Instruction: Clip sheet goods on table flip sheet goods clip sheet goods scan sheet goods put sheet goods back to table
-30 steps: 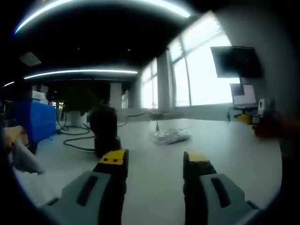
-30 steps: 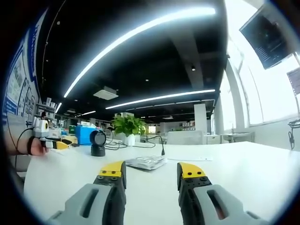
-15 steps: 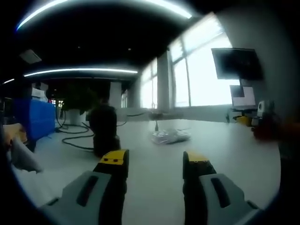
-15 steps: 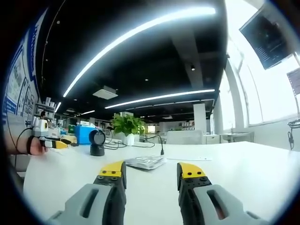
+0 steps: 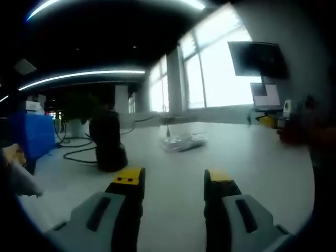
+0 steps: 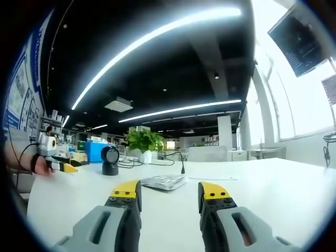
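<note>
Both tools, left (image 5: 173, 181) and right (image 6: 169, 193), gape empty over the tabletop (image 6: 262, 194); packet (image 6: 163, 181) at 12 o'clock, scanner (image 6: 109, 160) at 10.

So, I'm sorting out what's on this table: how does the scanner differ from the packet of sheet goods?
The scanner stands upright on its base; the sheet goods lie flat. The scanner is dark and solid-looking; the sheet goods look pale and shiny, like a clear wrapped packet. The scanner sits further left in the right gripper view, the sheet goods nearer the middle. Both rest on the white table, untouched by either gripper.
</note>
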`<state>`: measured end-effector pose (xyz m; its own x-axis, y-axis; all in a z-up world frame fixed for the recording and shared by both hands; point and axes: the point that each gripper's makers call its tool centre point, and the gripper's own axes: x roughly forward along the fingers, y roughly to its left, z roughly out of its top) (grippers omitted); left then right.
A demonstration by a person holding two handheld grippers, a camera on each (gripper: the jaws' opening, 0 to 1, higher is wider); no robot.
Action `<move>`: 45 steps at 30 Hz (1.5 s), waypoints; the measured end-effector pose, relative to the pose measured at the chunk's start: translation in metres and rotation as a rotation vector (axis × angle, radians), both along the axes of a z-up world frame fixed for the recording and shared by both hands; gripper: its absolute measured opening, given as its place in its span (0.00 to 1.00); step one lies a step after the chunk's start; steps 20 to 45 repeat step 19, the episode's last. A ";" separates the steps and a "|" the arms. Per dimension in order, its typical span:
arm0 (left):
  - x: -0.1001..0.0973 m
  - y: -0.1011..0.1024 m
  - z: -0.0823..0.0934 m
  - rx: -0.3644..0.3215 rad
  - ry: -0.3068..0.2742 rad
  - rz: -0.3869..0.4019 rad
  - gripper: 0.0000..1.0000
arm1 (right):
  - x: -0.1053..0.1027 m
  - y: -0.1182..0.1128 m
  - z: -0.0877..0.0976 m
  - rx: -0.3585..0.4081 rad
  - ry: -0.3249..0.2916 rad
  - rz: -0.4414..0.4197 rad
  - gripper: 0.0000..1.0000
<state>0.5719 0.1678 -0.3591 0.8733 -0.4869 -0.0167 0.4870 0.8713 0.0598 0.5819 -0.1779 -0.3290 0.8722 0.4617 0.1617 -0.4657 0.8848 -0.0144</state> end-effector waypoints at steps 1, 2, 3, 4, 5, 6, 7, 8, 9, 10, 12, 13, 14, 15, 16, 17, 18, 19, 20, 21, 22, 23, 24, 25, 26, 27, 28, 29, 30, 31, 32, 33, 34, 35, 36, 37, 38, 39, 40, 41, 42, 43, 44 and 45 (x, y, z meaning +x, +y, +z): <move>0.000 0.001 0.001 -0.015 0.000 0.001 0.38 | 0.000 0.000 0.000 0.000 0.001 0.000 0.38; 0.001 0.003 0.001 -0.029 0.004 0.002 0.38 | 0.000 0.000 -0.001 -0.002 0.002 -0.001 0.38; 0.002 0.004 0.001 -0.037 0.011 0.002 0.37 | 0.000 0.000 -0.001 -0.003 0.002 -0.002 0.38; 0.003 0.004 0.000 -0.042 0.019 0.001 0.37 | 0.000 -0.001 -0.001 -0.003 0.002 -0.003 0.38; 0.004 0.004 -0.001 -0.044 0.024 -0.001 0.37 | 0.000 -0.001 -0.001 -0.002 0.001 -0.003 0.38; 0.004 0.003 -0.002 -0.044 0.026 -0.003 0.37 | 0.000 -0.001 0.000 0.001 0.000 -0.003 0.38; 0.004 0.003 -0.002 -0.042 0.026 -0.002 0.37 | 0.000 -0.001 0.000 0.003 0.000 -0.003 0.38; 0.004 0.003 -0.002 -0.040 0.023 -0.001 0.37 | 0.000 -0.001 0.000 0.004 0.000 -0.003 0.38; 0.004 0.003 -0.002 -0.040 0.021 0.000 0.37 | 0.000 -0.001 -0.001 0.003 0.001 -0.003 0.38; 0.003 0.004 -0.001 -0.039 0.017 0.002 0.37 | 0.000 -0.001 -0.001 0.001 0.002 -0.003 0.38; 0.003 0.006 0.001 -0.050 0.008 0.007 0.37 | 0.001 0.000 -0.003 -0.009 0.005 -0.003 0.38; 0.003 0.006 0.001 -0.055 0.007 0.010 0.37 | 0.001 0.000 -0.003 -0.011 0.006 -0.003 0.38; 0.004 0.007 0.001 -0.060 0.008 0.011 0.37 | 0.001 0.000 -0.004 -0.013 0.008 -0.005 0.38; 0.004 0.008 0.002 -0.066 0.008 0.011 0.37 | 0.002 -0.001 -0.004 -0.014 0.010 -0.007 0.38; 0.004 0.008 0.002 -0.069 0.007 0.012 0.37 | 0.002 -0.001 -0.004 -0.013 0.010 -0.008 0.38; 0.004 0.008 0.002 -0.072 0.006 0.012 0.37 | 0.002 -0.001 -0.004 -0.012 0.011 -0.009 0.38; 0.004 0.008 0.002 -0.074 0.005 0.013 0.37 | 0.002 -0.002 -0.005 -0.014 0.012 -0.011 0.38; 0.004 0.008 0.003 -0.075 0.004 0.014 0.37 | 0.002 -0.002 -0.005 -0.014 0.012 -0.012 0.38; 0.004 0.008 0.003 -0.075 0.004 0.014 0.37 | 0.002 -0.002 -0.005 -0.014 0.012 -0.012 0.38; 0.004 0.008 0.003 -0.075 0.004 0.014 0.37 | 0.002 -0.002 -0.005 -0.014 0.012 -0.012 0.38; 0.004 0.008 0.003 -0.075 0.004 0.014 0.37 | 0.002 -0.002 -0.005 -0.014 0.012 -0.012 0.38; 0.004 0.008 0.003 -0.075 0.004 0.014 0.37 | 0.002 -0.002 -0.005 -0.014 0.012 -0.012 0.38; 0.004 0.008 0.003 -0.075 0.004 0.014 0.37 | 0.002 -0.002 -0.005 -0.014 0.012 -0.012 0.38; 0.004 0.008 0.003 -0.075 0.004 0.014 0.37 | 0.002 -0.002 -0.005 -0.014 0.012 -0.012 0.38; 0.004 0.008 0.003 -0.075 0.004 0.014 0.37 | 0.002 -0.002 -0.005 -0.014 0.012 -0.012 0.38; 0.004 0.008 0.003 -0.075 0.004 0.014 0.37 | 0.002 -0.002 -0.005 -0.014 0.012 -0.012 0.38; 0.004 0.008 0.003 -0.075 0.004 0.014 0.37 | 0.002 -0.002 -0.005 -0.014 0.012 -0.012 0.38; 0.004 0.008 0.003 -0.075 0.004 0.014 0.37 | 0.002 -0.002 -0.005 -0.014 0.012 -0.012 0.38; 0.004 0.008 0.003 -0.075 0.004 0.014 0.37 | 0.002 -0.002 -0.005 -0.014 0.012 -0.012 0.38; 0.004 0.008 0.003 -0.075 0.004 0.014 0.37 | 0.002 -0.002 -0.005 -0.014 0.012 -0.012 0.38; 0.004 0.008 0.003 -0.075 0.004 0.014 0.37 | 0.002 -0.002 -0.005 -0.014 0.012 -0.012 0.38; 0.004 0.008 0.003 -0.075 0.004 0.014 0.37 | 0.002 -0.002 -0.005 -0.014 0.012 -0.012 0.38; 0.004 0.008 0.003 -0.075 0.004 0.014 0.37 | 0.002 -0.002 -0.005 -0.014 0.012 -0.012 0.38; 0.004 0.008 0.003 -0.075 0.004 0.014 0.37 | 0.002 -0.002 -0.005 -0.014 0.012 -0.012 0.38; 0.004 0.008 0.003 -0.075 0.004 0.014 0.37 | 0.002 -0.002 -0.005 -0.014 0.012 -0.012 0.38; 0.004 0.008 0.003 -0.075 0.004 0.014 0.37 | 0.002 -0.002 -0.005 -0.014 0.012 -0.012 0.38; 0.004 0.008 0.003 -0.075 0.004 0.014 0.37 | 0.002 -0.002 -0.005 -0.014 0.012 -0.012 0.38; 0.004 0.008 0.003 -0.075 0.004 0.014 0.37 | 0.002 -0.002 -0.005 -0.014 0.012 -0.012 0.38; 0.004 0.008 0.003 -0.075 0.004 0.014 0.37 | 0.002 -0.002 -0.005 -0.014 0.012 -0.012 0.38; 0.004 0.008 0.003 -0.075 0.004 0.014 0.37 | 0.002 -0.002 -0.005 -0.014 0.012 -0.012 0.38; 0.004 0.008 0.003 -0.075 0.004 0.014 0.37 | 0.002 -0.002 -0.005 -0.014 0.012 -0.012 0.38; 0.004 0.008 0.003 -0.075 0.004 0.014 0.37 | 0.002 -0.002 -0.005 -0.014 0.012 -0.012 0.38; 0.004 0.008 0.003 -0.075 0.004 0.014 0.37 | 0.002 -0.002 -0.005 -0.014 0.012 -0.012 0.38; 0.004 0.008 0.003 -0.075 0.004 0.014 0.37 | 0.002 -0.002 -0.005 -0.014 0.012 -0.012 0.38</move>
